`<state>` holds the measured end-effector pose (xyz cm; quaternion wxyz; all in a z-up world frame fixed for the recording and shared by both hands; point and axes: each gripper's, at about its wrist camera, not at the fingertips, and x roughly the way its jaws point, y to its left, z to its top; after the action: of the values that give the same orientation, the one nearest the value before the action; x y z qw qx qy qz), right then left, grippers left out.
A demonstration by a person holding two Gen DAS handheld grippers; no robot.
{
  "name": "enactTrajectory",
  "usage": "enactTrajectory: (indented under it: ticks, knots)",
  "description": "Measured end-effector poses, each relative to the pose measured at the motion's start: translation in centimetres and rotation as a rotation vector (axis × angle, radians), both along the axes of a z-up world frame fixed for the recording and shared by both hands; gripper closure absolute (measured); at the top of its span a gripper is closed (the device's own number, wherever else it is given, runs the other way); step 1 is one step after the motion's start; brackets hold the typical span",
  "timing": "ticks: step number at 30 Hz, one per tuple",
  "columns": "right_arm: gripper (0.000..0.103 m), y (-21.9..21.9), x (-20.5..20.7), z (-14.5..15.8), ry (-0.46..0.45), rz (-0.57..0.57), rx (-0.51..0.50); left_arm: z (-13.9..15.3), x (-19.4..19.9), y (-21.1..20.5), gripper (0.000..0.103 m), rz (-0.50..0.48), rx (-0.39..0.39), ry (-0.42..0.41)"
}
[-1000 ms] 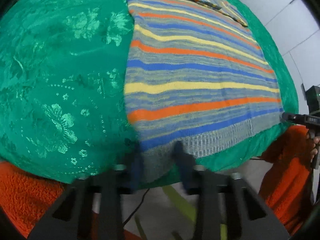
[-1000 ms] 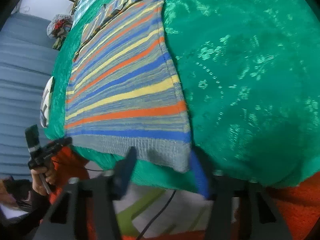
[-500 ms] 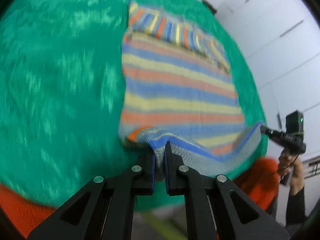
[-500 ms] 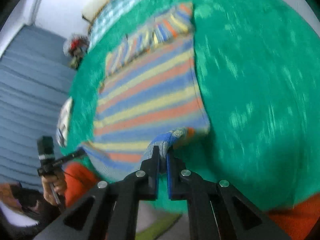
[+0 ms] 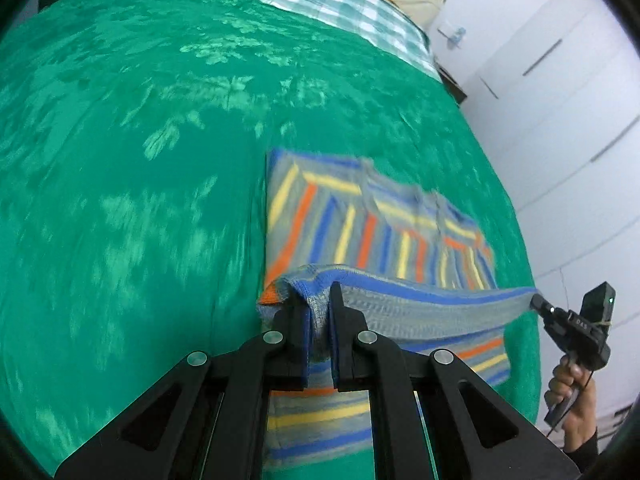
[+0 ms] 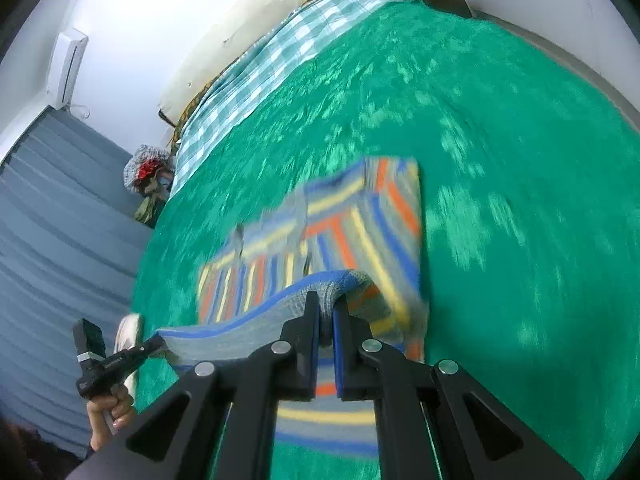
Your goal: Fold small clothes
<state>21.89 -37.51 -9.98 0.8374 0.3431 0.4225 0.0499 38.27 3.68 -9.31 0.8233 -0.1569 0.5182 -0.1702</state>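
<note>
A striped knit sweater [image 5: 380, 232] in grey, blue, orange and yellow lies on a green bedspread [image 5: 140, 160]. My left gripper [image 5: 318, 312] is shut on the sweater's left hem corner. My right gripper [image 6: 328, 312] is shut on the right hem corner; it also shows at the right of the left wrist view [image 5: 538, 302]. The grey ribbed hem [image 5: 432, 312] hangs stretched between them, lifted above the sweater's body. In the right wrist view the sweater [image 6: 360, 216] is blurred, and the left gripper [image 6: 154, 346] shows at the lower left.
A green-and-white checked sheet [image 5: 320, 0] and a cream pillow [image 6: 260, 12] lie at the bed's far end. White cupboards [image 5: 560, 80] stand to the right. Blue curtains [image 6: 48, 220] and a small bundle [image 6: 148, 168] are on the left.
Both grippers closed on the hem corners, lifted the hem off the near bed edge and carried it forward over the sweater's body toward the collar end.
</note>
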Motion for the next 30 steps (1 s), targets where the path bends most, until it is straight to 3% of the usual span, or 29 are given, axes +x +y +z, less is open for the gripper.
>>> enactTrajectory:
  ticks: [8, 11, 13, 15, 18, 21, 25, 27, 28, 29, 30]
  knots:
    - [0.097, -2.8, 9.1, -4.5, 0.063, -0.01, 0.014, -3.4, 8.6, -1.7, 0.095, 0.0, 0.067, 0.058]
    - [0.096, -4.5, 10.9, -7.0, 0.08, -0.062, 0.089, -3.9, 11.8, -1.1, 0.088, 0.08, 0.089, 0.047]
    - [0.088, -5.8, 11.8, -8.1, 0.057, -0.143, 0.125, -3.6, 13.4, 0.3, 0.069, 0.188, 0.075, 0.033]
    - [0.071, -6.7, 11.7, -8.0, 0.03, -0.212, 0.136, -3.2, 13.8, 1.5, 0.064, 0.262, 0.05, 0.018]
    - [0.07, -7.1, 11.8, -6.9, 0.001, -0.236, 0.087, -2.3, 12.4, 2.0, 0.061, 0.258, 0.046, -0.031]
    - [0.07, -5.2, 11.1, -4.3, -0.029, -0.13, -0.092, -0.8, 8.0, 0.1, 0.057, 0.128, 0.122, -0.143]
    - [0.07, 1.0, 7.5, -1.4, -0.078, 0.126, -0.32, -1.9, -1.5, -4.2, 0.056, -0.173, 0.213, -0.235]
    - [0.07, 5.0, 4.4, -1.3, -0.098, 0.303, -0.377, -3.9, -5.1, -5.2, 0.061, -0.27, 0.287, -0.222]
    - [0.071, 6.7, 2.6, -1.8, -0.093, 0.389, -0.399, -5.6, -6.5, -5.2, 0.074, -0.3, 0.332, -0.185]
    - [0.071, 8.1, 0.5, -3.3, -0.056, 0.467, -0.434, -7.5, -7.7, -4.6, 0.077, -0.302, 0.373, -0.136]
    - [0.071, 8.9, -1.2, -5.4, 0.029, 0.51, -0.494, -8.0, -8.7, -3.3, 0.077, -0.278, 0.354, -0.146]
